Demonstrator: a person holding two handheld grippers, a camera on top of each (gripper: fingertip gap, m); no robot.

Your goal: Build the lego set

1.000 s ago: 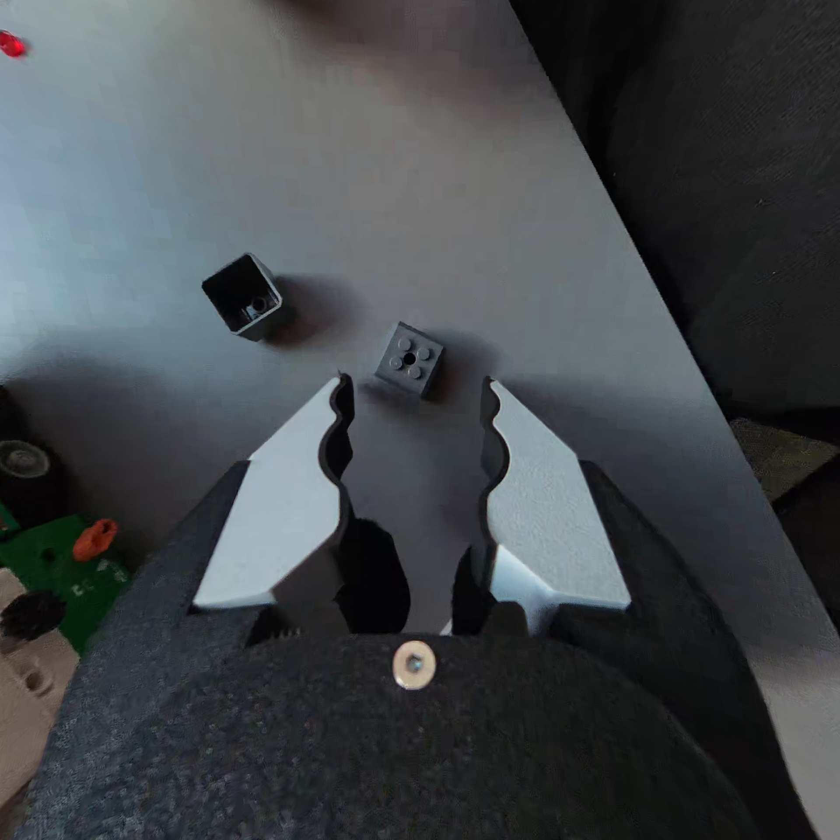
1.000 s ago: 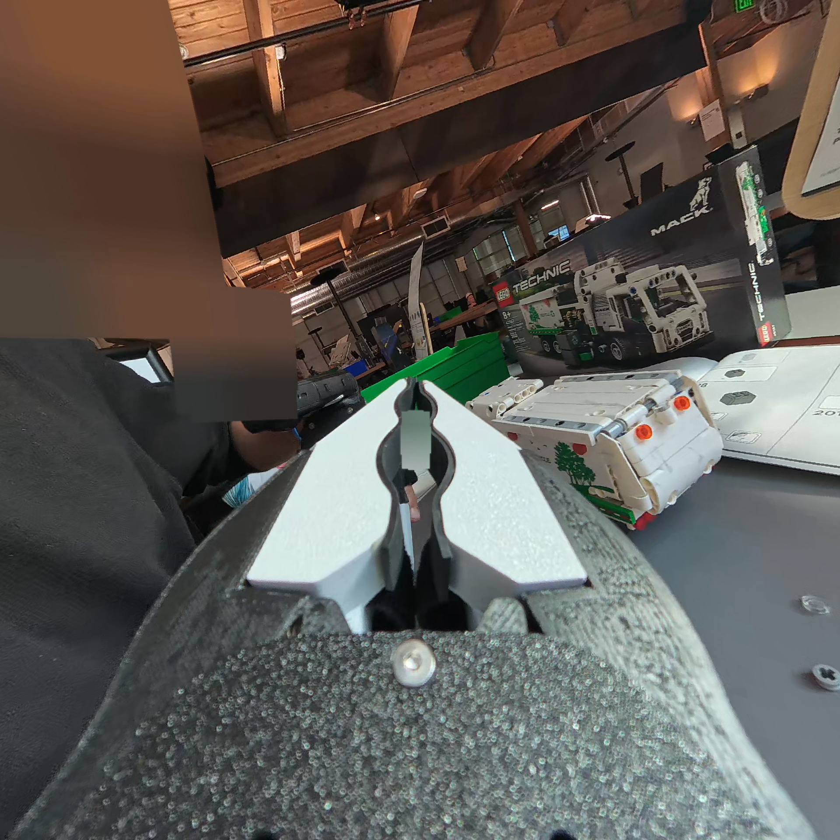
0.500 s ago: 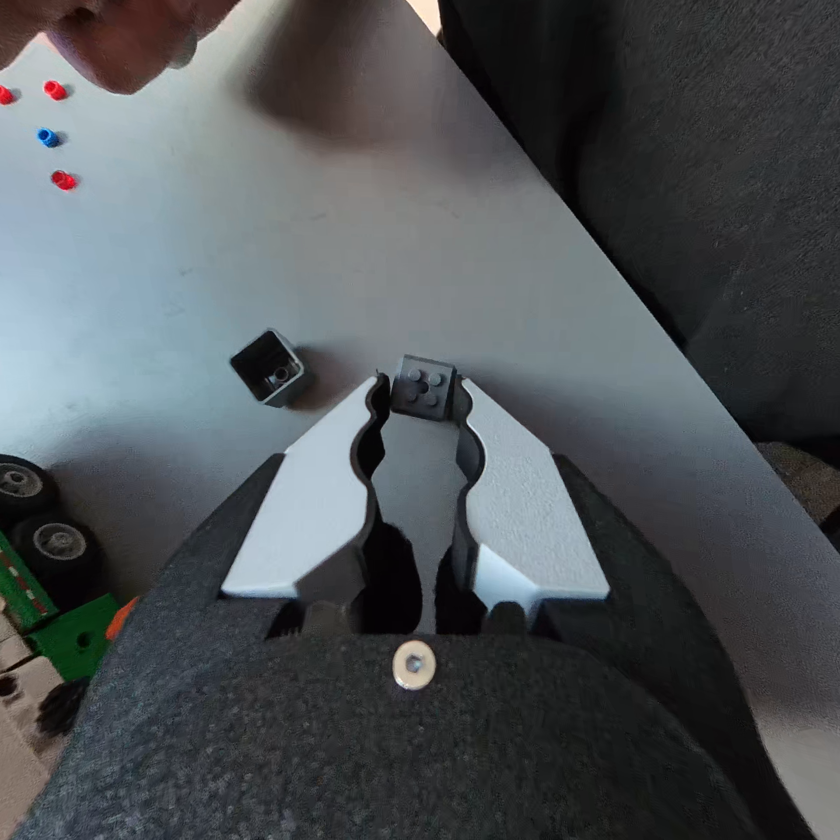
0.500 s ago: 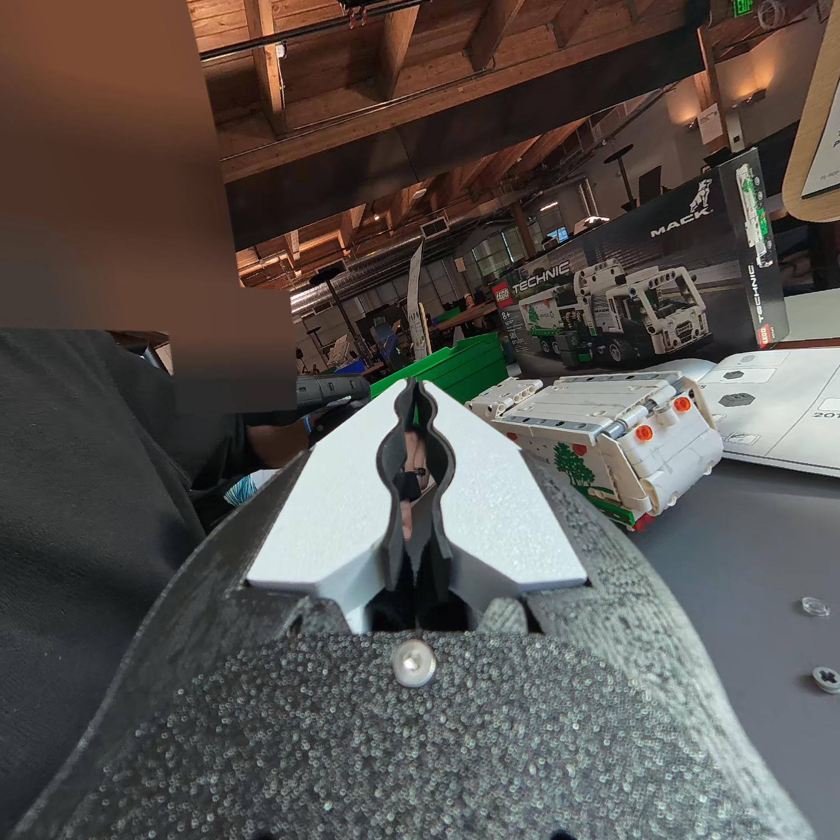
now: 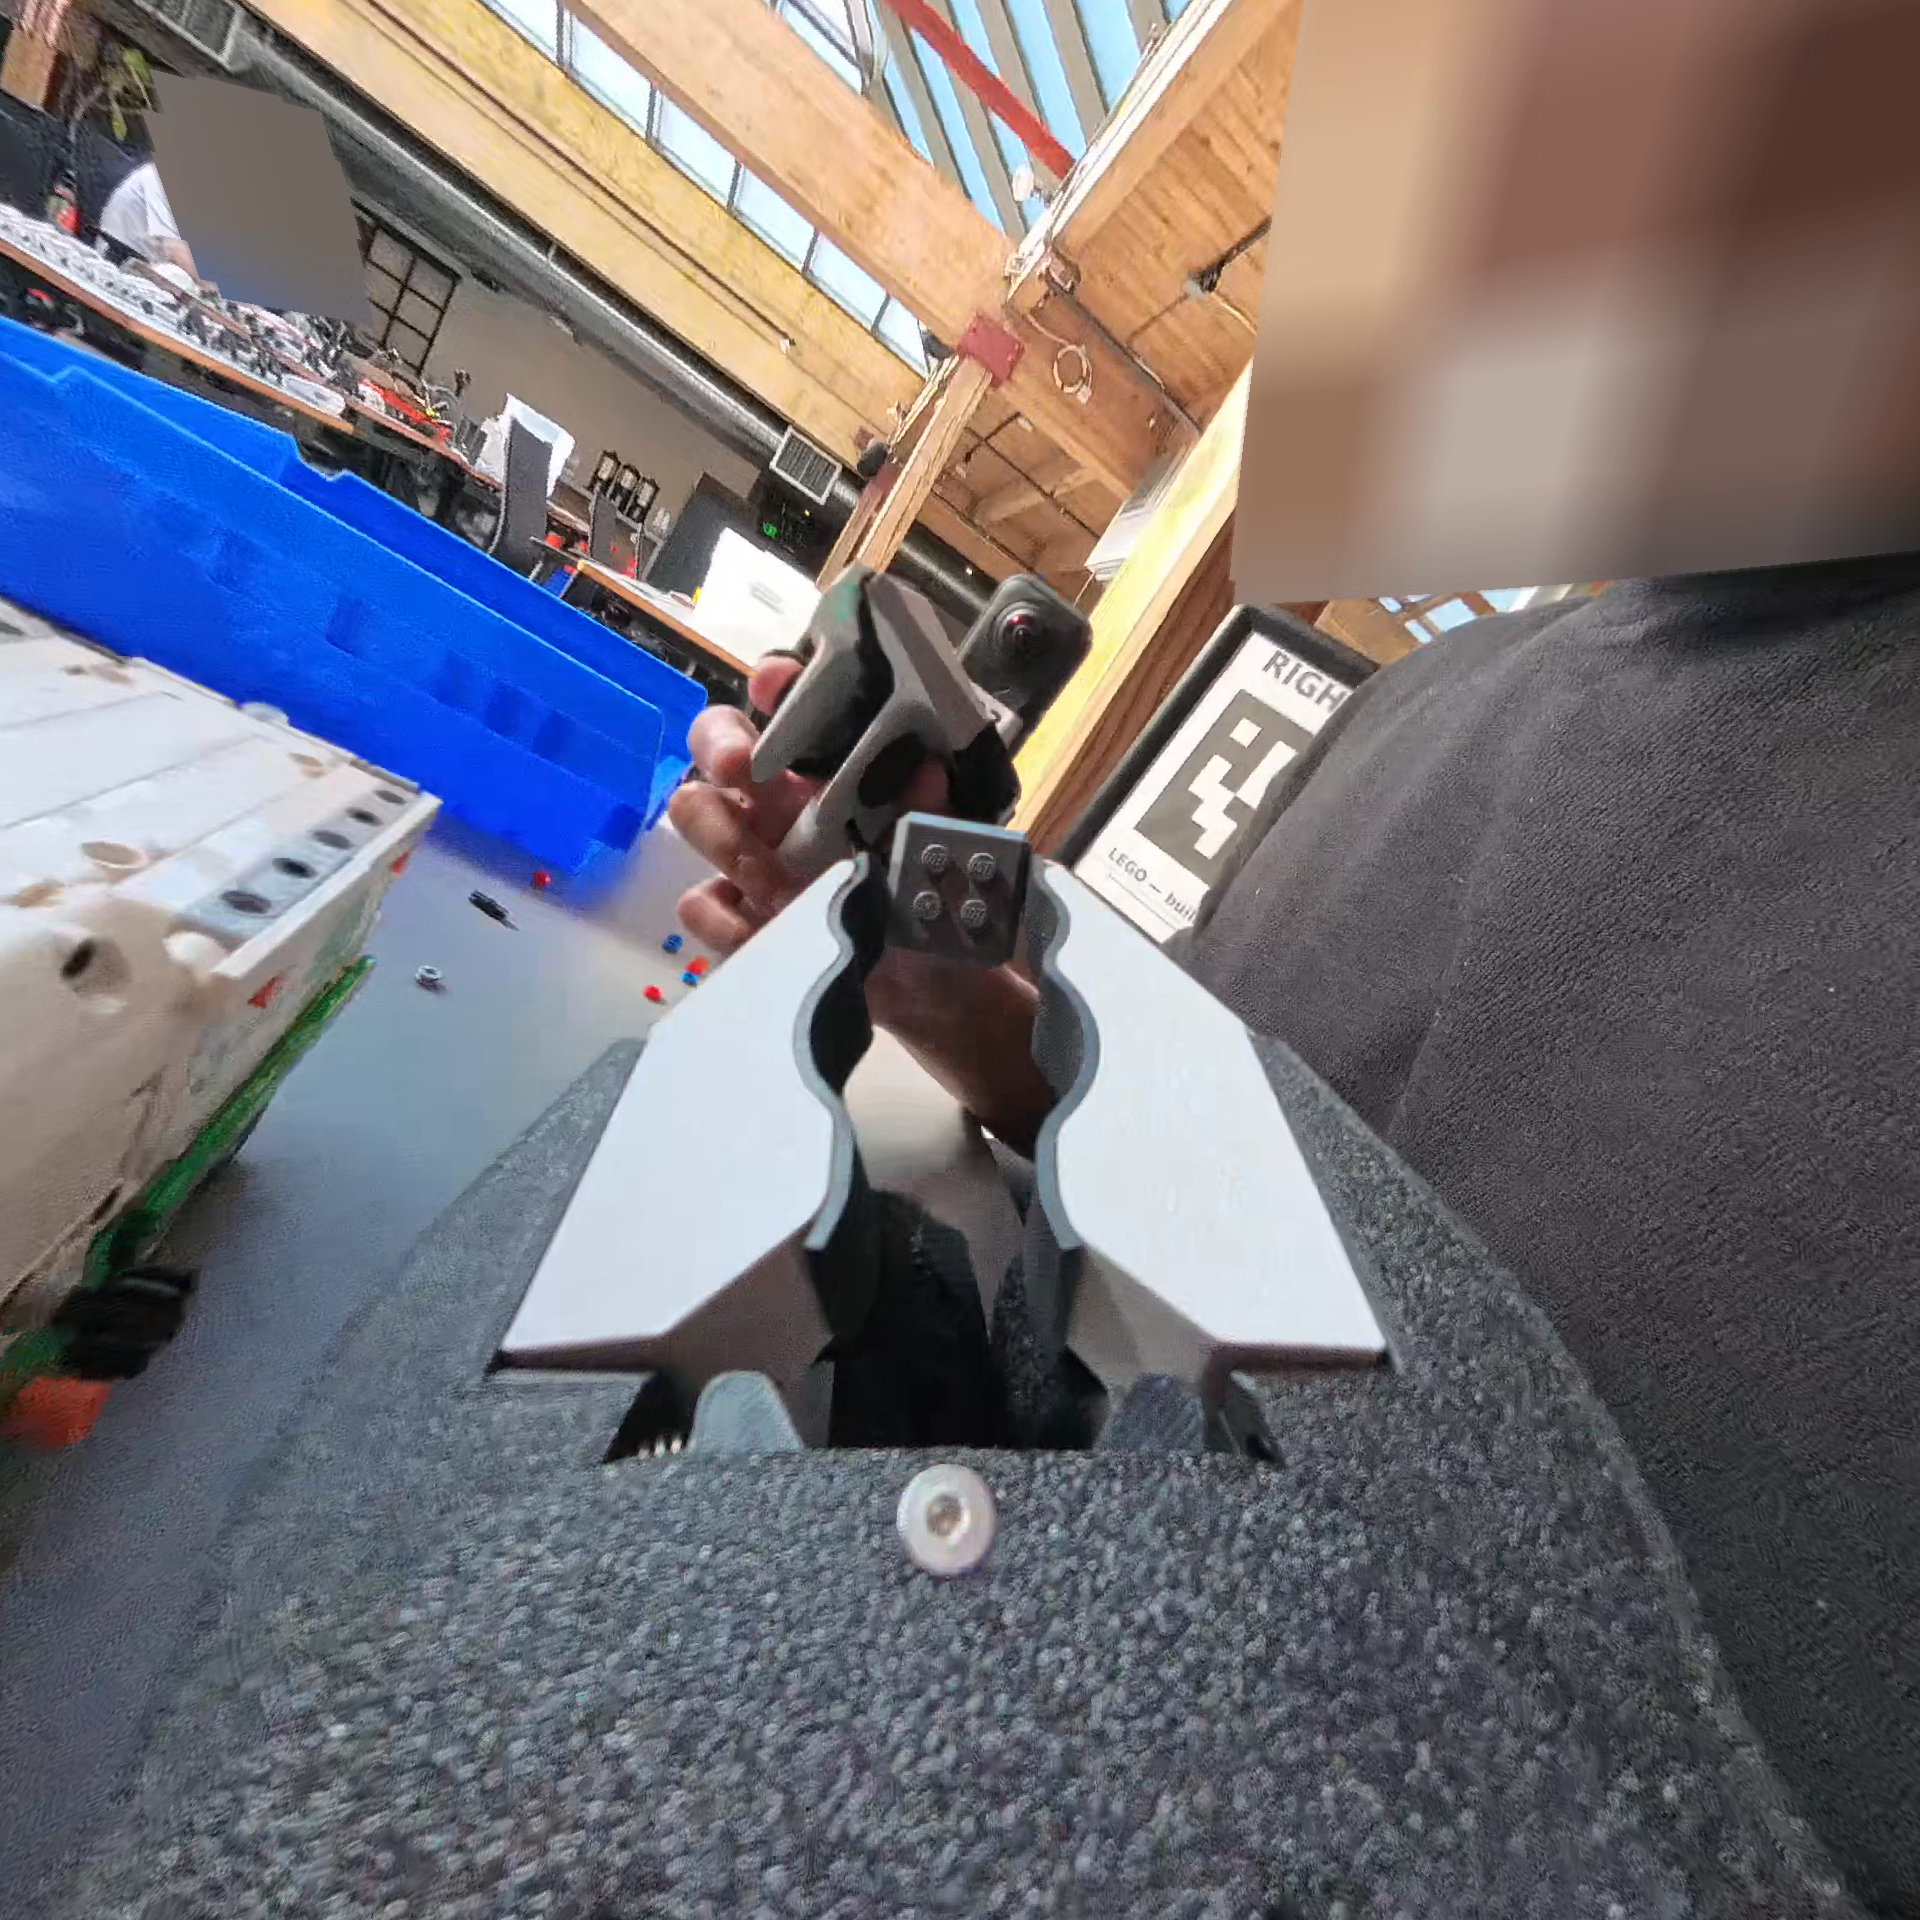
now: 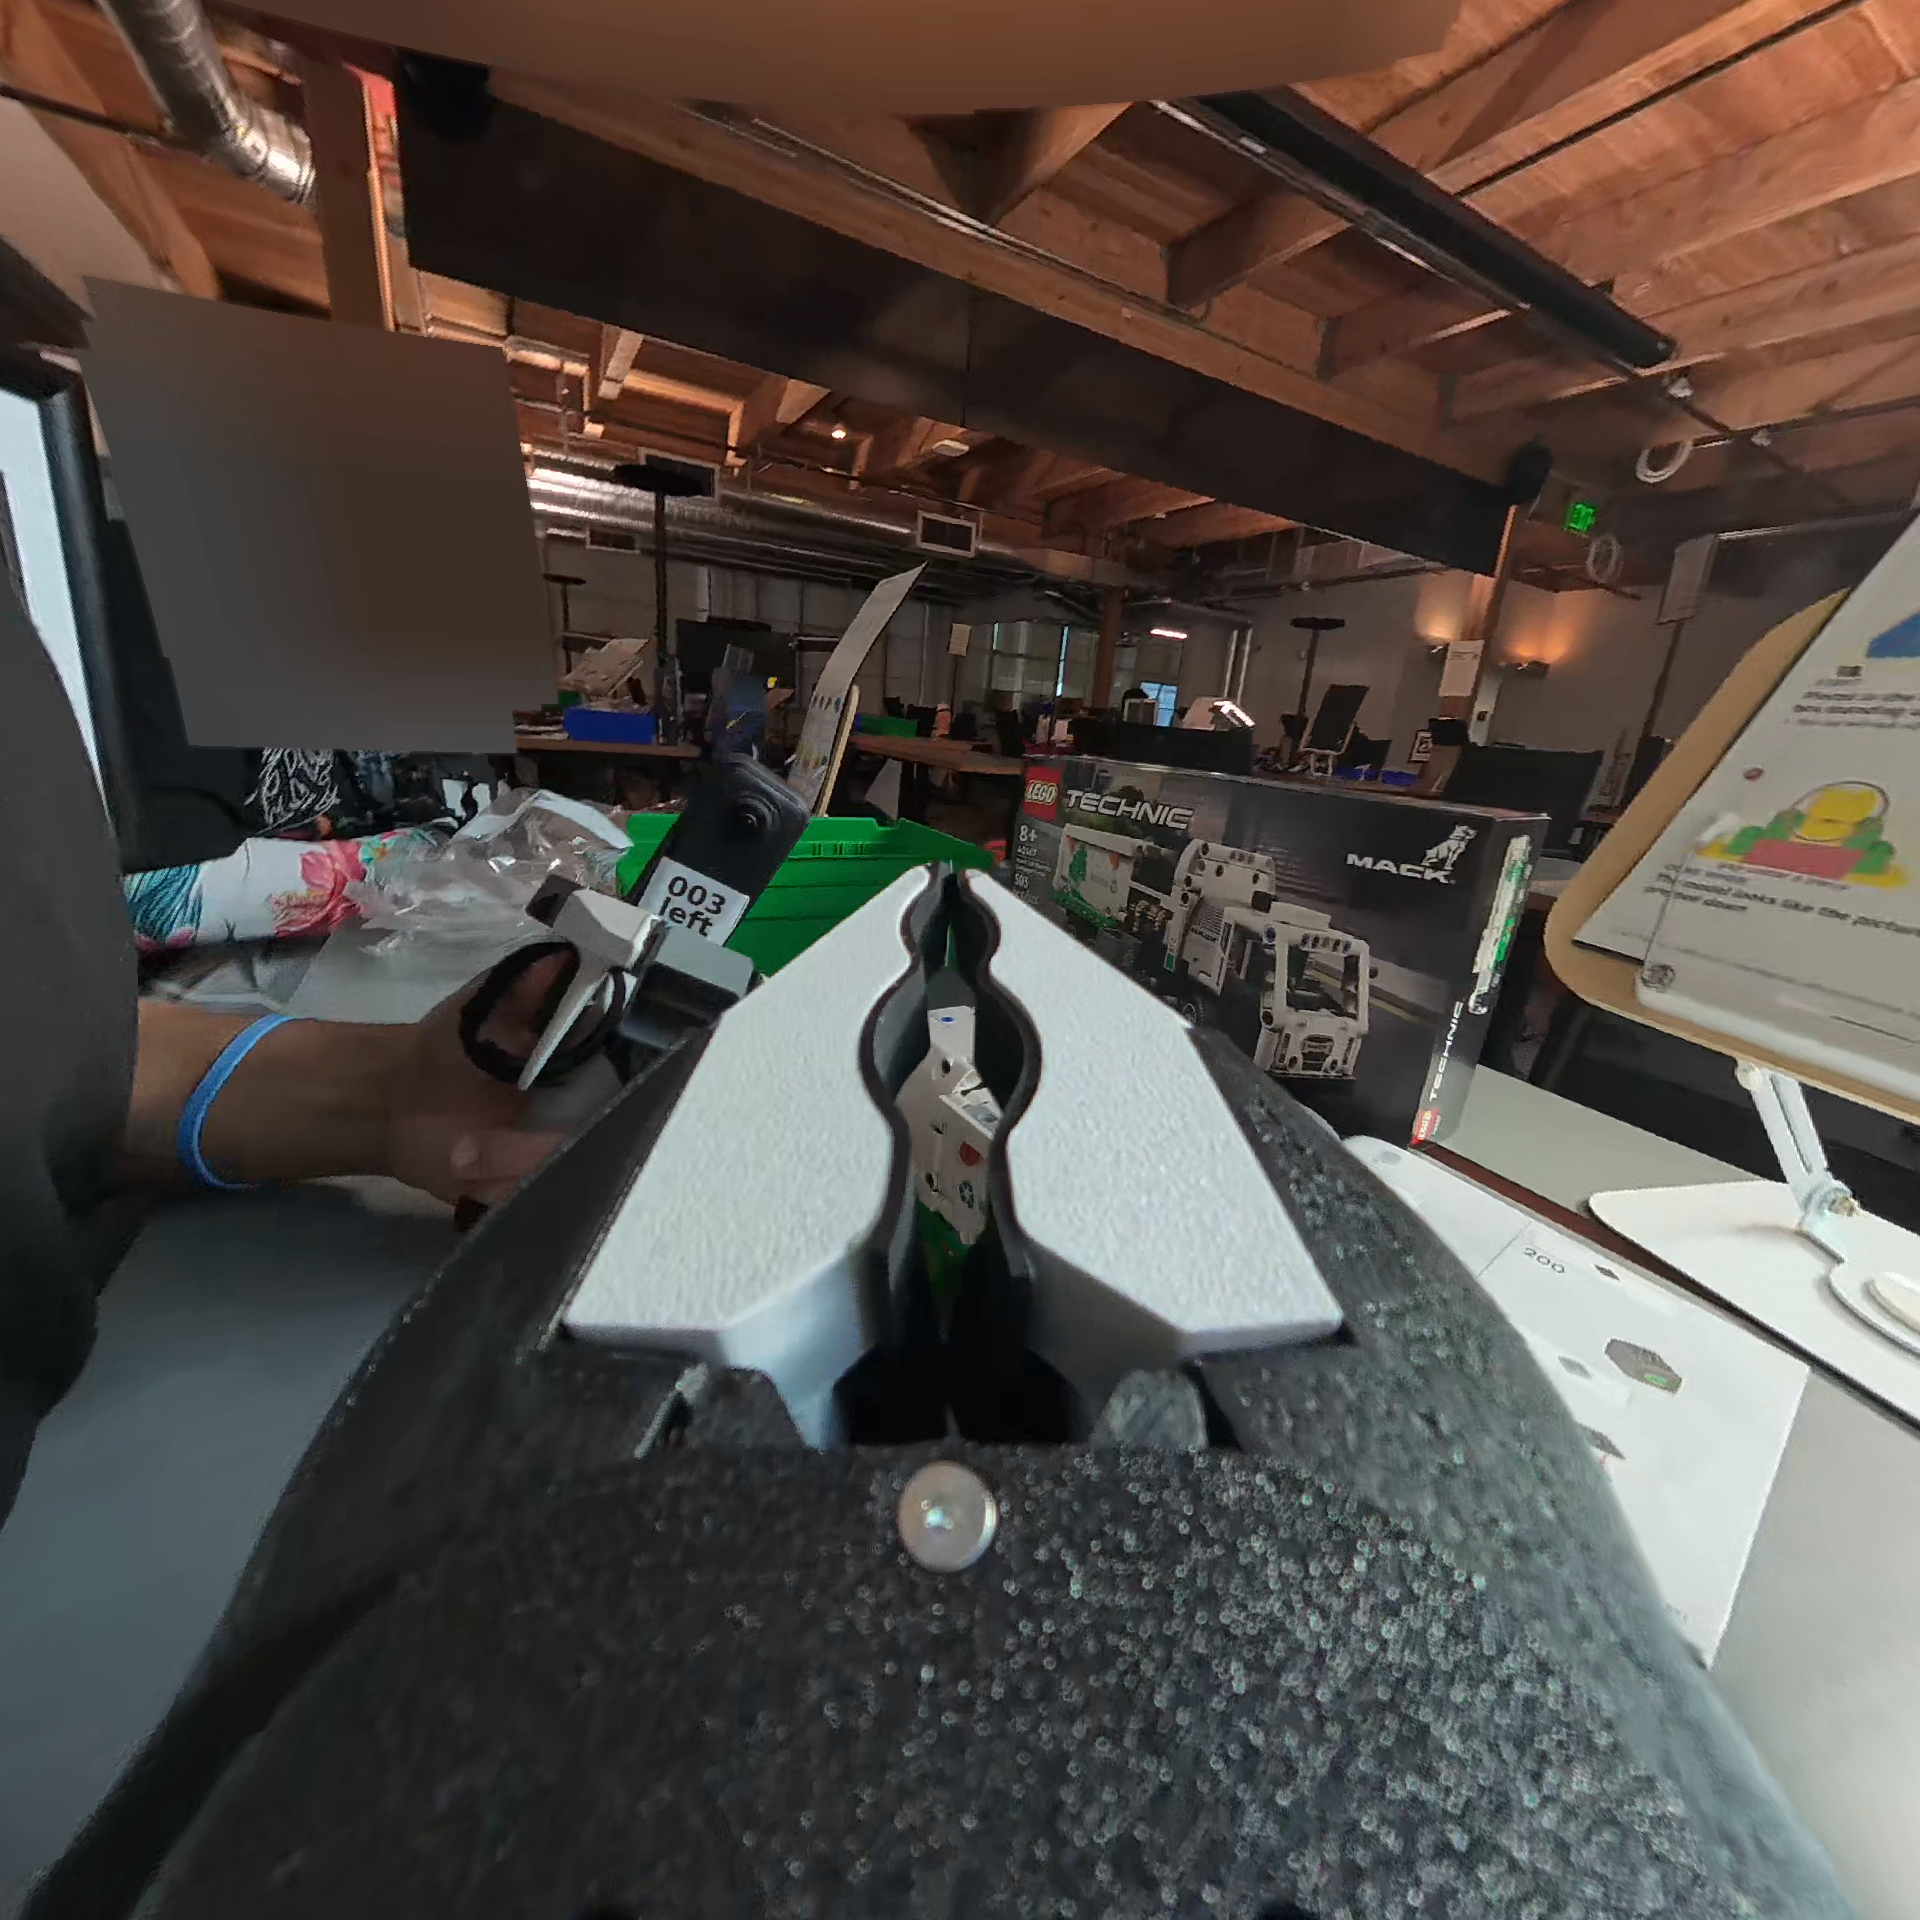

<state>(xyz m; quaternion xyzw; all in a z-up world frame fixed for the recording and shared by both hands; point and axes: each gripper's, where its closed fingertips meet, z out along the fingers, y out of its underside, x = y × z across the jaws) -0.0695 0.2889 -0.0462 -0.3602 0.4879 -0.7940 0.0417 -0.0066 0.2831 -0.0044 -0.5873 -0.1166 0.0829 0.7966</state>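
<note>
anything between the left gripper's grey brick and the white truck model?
Nothing visible. The small grey four-stud brick is clamped at the left gripper tips, lifted off the dark grey table. The white and green truck model lies to its left, with only bare table and air between them.
</note>
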